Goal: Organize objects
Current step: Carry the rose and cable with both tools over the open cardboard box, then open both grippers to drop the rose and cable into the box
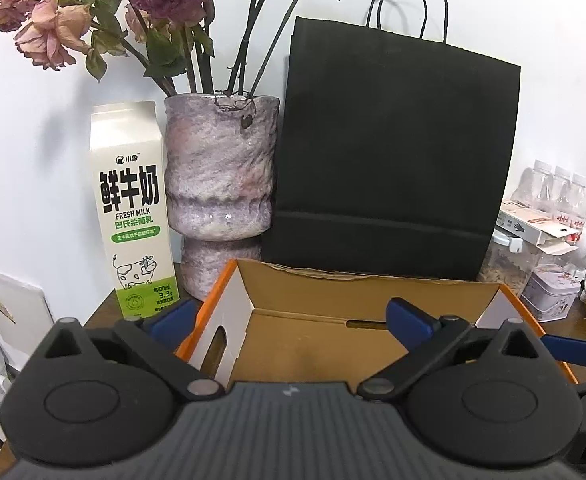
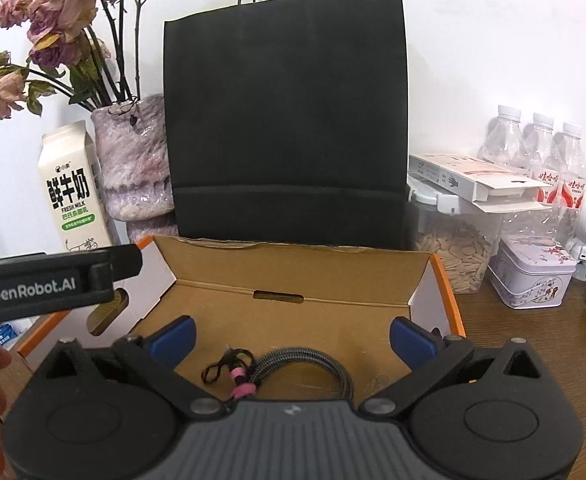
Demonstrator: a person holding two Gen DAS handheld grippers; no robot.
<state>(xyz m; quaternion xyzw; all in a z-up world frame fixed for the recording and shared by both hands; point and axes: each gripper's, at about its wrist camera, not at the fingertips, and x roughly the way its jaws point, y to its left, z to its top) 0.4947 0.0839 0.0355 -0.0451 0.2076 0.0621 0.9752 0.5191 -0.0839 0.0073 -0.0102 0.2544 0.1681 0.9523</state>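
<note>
Currently both grippers are hovering over the open cardboard box (image 2: 293, 280), which is serving as the landmark. Left of the box a milk carton (image 1: 131, 208) is standing upright, then a mottled vase (image 1: 219, 184) of dried roses, and directly behind the box a black paper bag (image 2: 285, 112) is leaning against the wall. Right of the box a jar of seeds (image 2: 453, 252), 3 water bottles (image 2: 541, 156) and a small tin (image 2: 531, 276) are sitting close together.

The left gripper (image 1: 289, 322) is standing wide open with nothing between its jaws, poised over the box's left end. The right gripper (image 2: 293, 338) is likewise gaping and empty, and a braided cable (image 2: 305, 364) is lying on the box floor just below it.

Seemingly a drop-off step is ending; the next move probably calls for lifting clear and choosing another loose item beside the box.
</note>
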